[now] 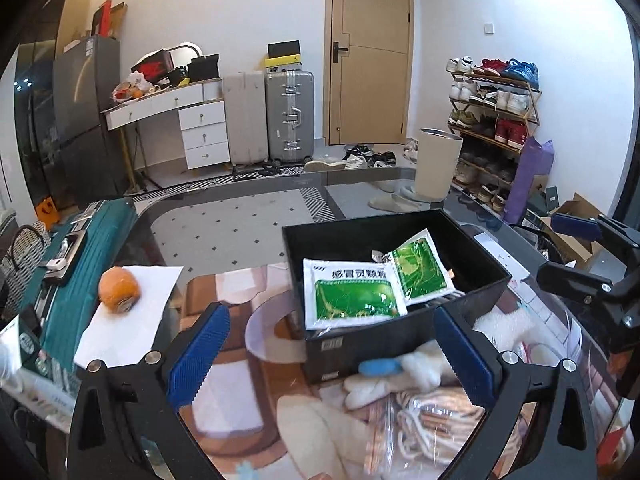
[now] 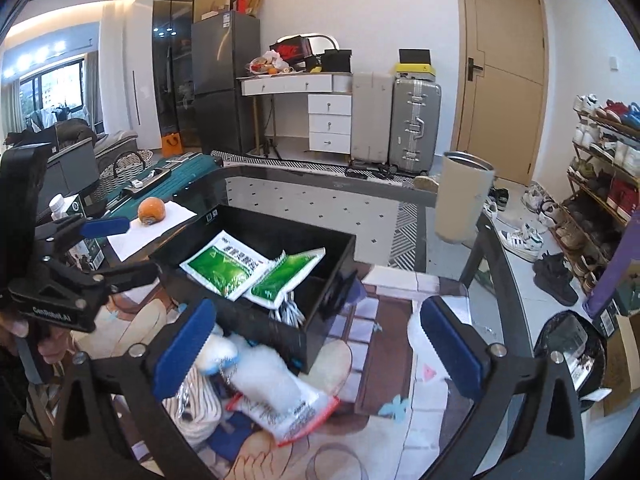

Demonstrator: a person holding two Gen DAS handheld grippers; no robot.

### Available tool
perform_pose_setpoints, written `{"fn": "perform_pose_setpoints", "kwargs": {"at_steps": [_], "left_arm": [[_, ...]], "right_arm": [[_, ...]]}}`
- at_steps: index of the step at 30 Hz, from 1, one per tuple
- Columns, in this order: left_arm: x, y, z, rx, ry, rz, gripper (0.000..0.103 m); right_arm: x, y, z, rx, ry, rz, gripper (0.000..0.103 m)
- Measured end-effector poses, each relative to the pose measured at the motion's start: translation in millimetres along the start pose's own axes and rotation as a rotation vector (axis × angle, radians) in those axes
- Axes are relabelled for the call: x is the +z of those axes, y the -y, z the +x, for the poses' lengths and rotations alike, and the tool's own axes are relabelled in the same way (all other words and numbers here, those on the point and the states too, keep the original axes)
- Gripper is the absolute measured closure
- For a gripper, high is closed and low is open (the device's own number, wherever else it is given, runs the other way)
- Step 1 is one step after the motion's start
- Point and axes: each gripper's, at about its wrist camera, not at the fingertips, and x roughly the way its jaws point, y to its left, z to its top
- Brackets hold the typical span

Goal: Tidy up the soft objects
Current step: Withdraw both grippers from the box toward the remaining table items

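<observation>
Along my left gripper [image 1: 324, 354] both blue pads stand wide apart with nothing between them, which I judge right for a hand hovering over a pile it has yet to pick from. Just ahead sits the black box [image 1: 472, 240], open-topped, with two green sachets [image 1: 352, 296] lying flat across its near compartment, so I take it as the collecting place. Below my fingers the loose soft things wait on the printed mat [image 1: 224, 400]: a white plush toy [image 1: 416, 372] pressed against the box wall and a bagged coil of rope [image 1: 432, 424] nearer me. An orange [image 1: 119, 289] rests on white paper off to the side, well apart, probably no part of this. Along my right gripper [image 2: 316, 354], the fingers are equally spread and empty, poised above a red-edged white packet [image 2: 296, 412] and the plush beside it, both just outside the box [image 2: 256, 220]. A white something shows near my right-hand pad, too blurred to name.
</observation>
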Motion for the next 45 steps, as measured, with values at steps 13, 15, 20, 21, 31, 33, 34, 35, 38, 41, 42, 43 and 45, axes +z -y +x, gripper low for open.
{"fn": "perform_pose_setpoints", "kwargs": {"at_steps": [13, 15, 20, 21, 31, 33, 34, 35, 38, 41, 42, 43, 45], "left_arm": [[-32, 13, -22, -0.01, -0.028, 0.053, 0.0], [-37, 15, -23, -0.014, -0.038, 0.065, 0.0], [-47, 14, -20, -0.021, -0.066, 0.07, 0.0], [-48, 14, -19, -0.027, -0.071, 0.069, 0.0], [-57, 13, -4, -0.044, -0.129, 0.08, 0.0], [-58, 15, 0, -0.057, -0.147, 0.08, 0.0], [-58, 15, -1, -0.06, -0.147, 0.078, 0.0], [-58, 13, -2, -0.062, -0.143, 0.074, 0.0], [-57, 12, -3, -0.082, -0.144, 0.064, 0.0], [-58, 16, -3, -0.094, -0.154, 0.078, 0.0], [-58, 18, -3, -0.095, -0.153, 0.088, 0.0], [-59, 19, -4, -0.097, -0.156, 0.097, 0.0], [-60, 21, -5, -0.1, -0.157, 0.103, 0.0]], "right_arm": [[-33, 5, -13, -0.018, -0.049, 0.048, 0.0], [-36, 5, -13, -0.01, -0.053, 0.052, 0.0], [-39, 3, -10, -0.008, -0.071, 0.033, 0.0], [-40, 3, -9, 0.002, -0.084, 0.032, 0.0], [-54, 9, 11, 0.007, -0.194, 0.013, 0.0], [-56, 7, 14, 0.01, -0.208, 0.001, 0.0], [-58, 6, 16, 0.009, -0.214, -0.006, 0.0], [-59, 5, 18, 0.012, -0.222, -0.01, 0.0], [-61, 2, 23, 0.027, -0.242, -0.019, 0.0], [-64, -1, 29, 0.038, -0.261, -0.028, 0.0], [-64, -2, 32, 0.038, -0.268, -0.031, 0.0], [-65, -2, 34, 0.034, -0.272, -0.03, 0.0], [-64, -2, 38, 0.03, -0.286, -0.019, 0.0]]}}
